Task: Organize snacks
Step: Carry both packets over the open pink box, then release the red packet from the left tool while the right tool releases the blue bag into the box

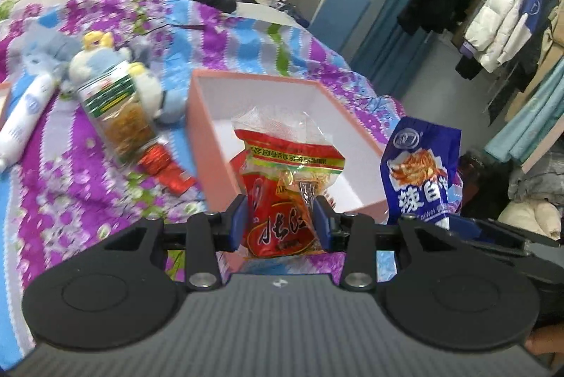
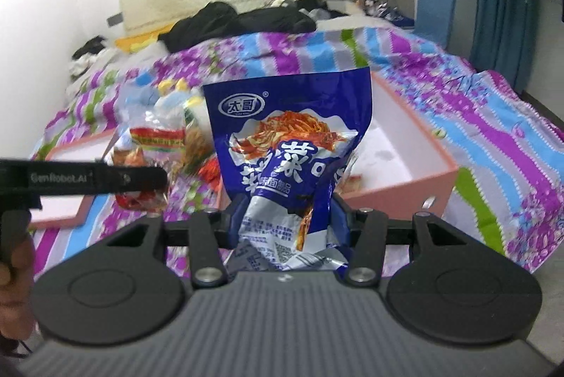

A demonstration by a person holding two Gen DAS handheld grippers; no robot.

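A bed [image 1: 88, 200] in a striped floral cover is filling the room, with coats hanging at the far right. The left claw [image 1: 278, 222] is gripping a red snack packet [image 1: 282, 186], holding it up in front of the open pink box [image 1: 225, 158] lying just beyond. The right claw [image 2: 285, 218] is gripping a blue snack bag [image 2: 289, 137] upright, the same box lying past it to its right.

Blue snack bag [image 1: 419, 172] hides the box's [image 1: 211, 137] corner.
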